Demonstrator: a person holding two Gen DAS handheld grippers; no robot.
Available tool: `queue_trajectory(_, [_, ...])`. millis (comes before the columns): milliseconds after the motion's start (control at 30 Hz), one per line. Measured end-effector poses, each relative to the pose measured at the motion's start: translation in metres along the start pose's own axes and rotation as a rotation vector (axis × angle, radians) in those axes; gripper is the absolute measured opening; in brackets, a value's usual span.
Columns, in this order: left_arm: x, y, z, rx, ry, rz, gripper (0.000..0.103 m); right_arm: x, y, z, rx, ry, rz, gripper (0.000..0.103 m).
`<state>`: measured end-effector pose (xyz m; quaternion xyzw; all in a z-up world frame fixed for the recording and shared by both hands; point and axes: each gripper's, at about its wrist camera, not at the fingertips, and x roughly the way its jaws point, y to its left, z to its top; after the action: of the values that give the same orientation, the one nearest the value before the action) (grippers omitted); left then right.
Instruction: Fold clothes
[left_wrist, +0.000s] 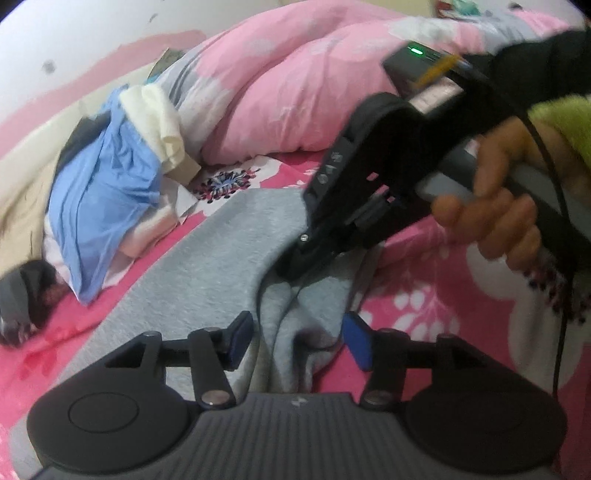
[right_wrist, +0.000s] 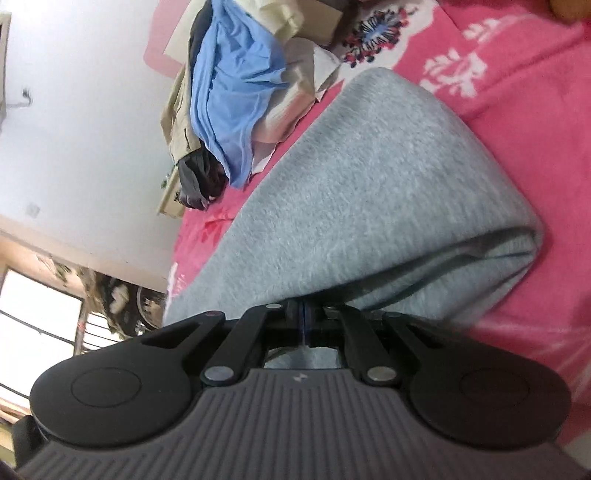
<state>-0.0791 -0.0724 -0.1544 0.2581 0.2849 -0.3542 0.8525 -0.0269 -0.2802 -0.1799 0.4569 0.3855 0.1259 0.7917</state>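
No brand name or readable writing shows in either view; the only mark is a small pale emblem on the ribbed grey housing of each gripper.

Left wrist view: the left gripper (left_wrist: 299, 345) stands at the bottom of the frame with its blue-padded jaws spread, and a bunched fold of the grey garment (left_wrist: 207, 266) lies in the gap without the pads pressing on it. The garment runs from the lower centre up toward mid-frame across the pink floral bedsheet (left_wrist: 461, 295). The right gripper (left_wrist: 295, 262) comes in from the upper right, held by a hand (left_wrist: 495, 210) in a yellow-green sleeve (left_wrist: 561, 125); its tip is pinched together on the grey cloth, and a green light glows on its body. At the left lies a heap of clothes topped by a blue garment (left_wrist: 99, 206) and a cream one (left_wrist: 159, 114). A pink quilt (left_wrist: 280, 88) fills the upper centre.

Right wrist view: the picture is rolled sideways. The right gripper (right_wrist: 304, 314) has its jaws pressed together on an edge of the grey garment (right_wrist: 369, 192), which rises from them as a broad folded slope filling the centre. The bedsheet (right_wrist: 517, 92) shows at the right and the blue garment (right_wrist: 232, 88) in the clothes heap at the upper centre. A white wall (right_wrist: 85, 129) fills the left, with a barred window (right_wrist: 40, 314) at the lower left.
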Motion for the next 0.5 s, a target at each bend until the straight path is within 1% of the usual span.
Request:
queue_trajectory(100, [0.006, 0.01, 0.007, -0.056, 0.011, -0.008, 0.056, -0.001, -0.001, 0.003, 0.041, 0.001, 0.027, 0.0])
queue_trajectory(133, [0.009, 0.012, 0.008, -0.057, 0.02, -0.005, 0.055, -0.003, -0.002, 0.002, 0.061, 0.005, 0.035, 0.0])
queue_trajectory(267, [0.025, 0.014, 0.009, -0.013, 0.088, -0.014, 0.053, -0.004, -0.014, 0.006, 0.23, 0.018, 0.114, 0.001])
queue_trajectory(367, [0.029, 0.011, 0.005, 0.012, 0.102, -0.03, 0.052, -0.008, -0.019, 0.009, 0.3, 0.024, 0.155, 0.003])
queue_trajectory(400, [0.029, 0.009, 0.005, 0.024, 0.102, -0.027, 0.05, -0.009, -0.019, 0.01, 0.318, 0.032, 0.154, 0.003])
queue_trajectory(467, [0.029, 0.006, 0.003, 0.048, 0.103, -0.019, 0.04, -0.012, -0.019, 0.009, 0.337, 0.05, 0.145, 0.003])
queue_trajectory(500, [0.029, 0.005, 0.002, 0.056, 0.1, -0.011, 0.037, -0.015, -0.018, 0.009, 0.344, 0.061, 0.138, 0.004])
